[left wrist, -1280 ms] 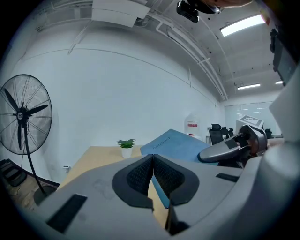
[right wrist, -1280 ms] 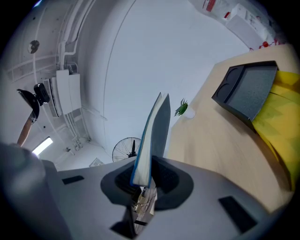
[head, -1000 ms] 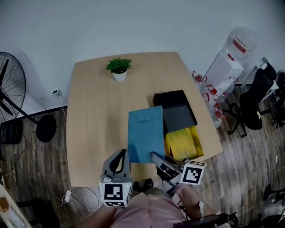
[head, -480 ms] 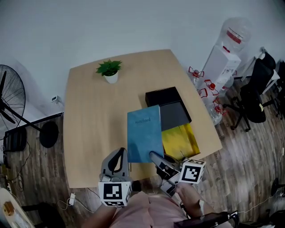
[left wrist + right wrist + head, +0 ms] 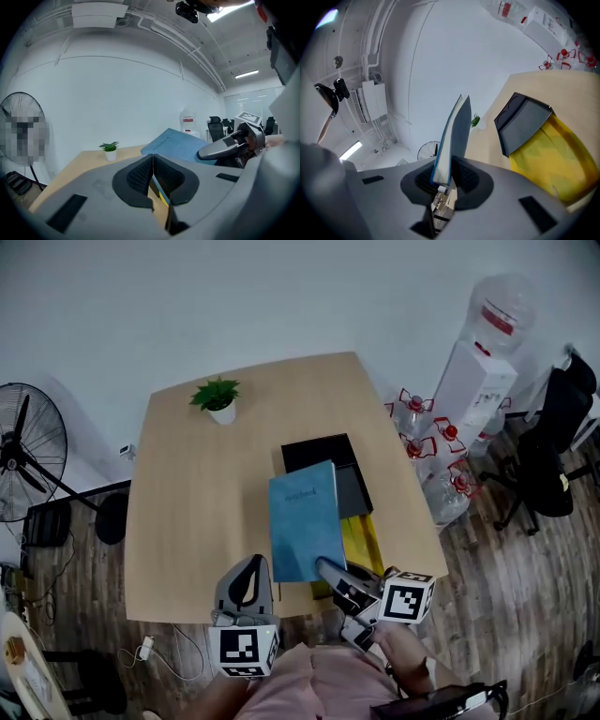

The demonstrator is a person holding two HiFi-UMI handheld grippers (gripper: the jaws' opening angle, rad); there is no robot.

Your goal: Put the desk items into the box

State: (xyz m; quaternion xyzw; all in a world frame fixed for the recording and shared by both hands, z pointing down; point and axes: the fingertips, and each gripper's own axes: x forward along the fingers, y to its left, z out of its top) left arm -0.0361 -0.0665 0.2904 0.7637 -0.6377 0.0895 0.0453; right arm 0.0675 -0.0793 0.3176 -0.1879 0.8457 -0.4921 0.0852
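Notebook (image 5: 305, 519), blue: clamped at its near edge in the right gripper (image 5: 330, 571), raised over the table (image 5: 192, 498), its far end above the box (image 5: 319, 451).
Box, black, grey inside: left part hidden by the notebook.
Yellow item (image 5: 364, 542): beside the box, largely covered; its kind cannot be told.
Left gripper (image 5: 253, 563): jaws pressed together, nothing between them, at the table's near edge.
Plant (image 5: 217, 397): far corner, well apart.
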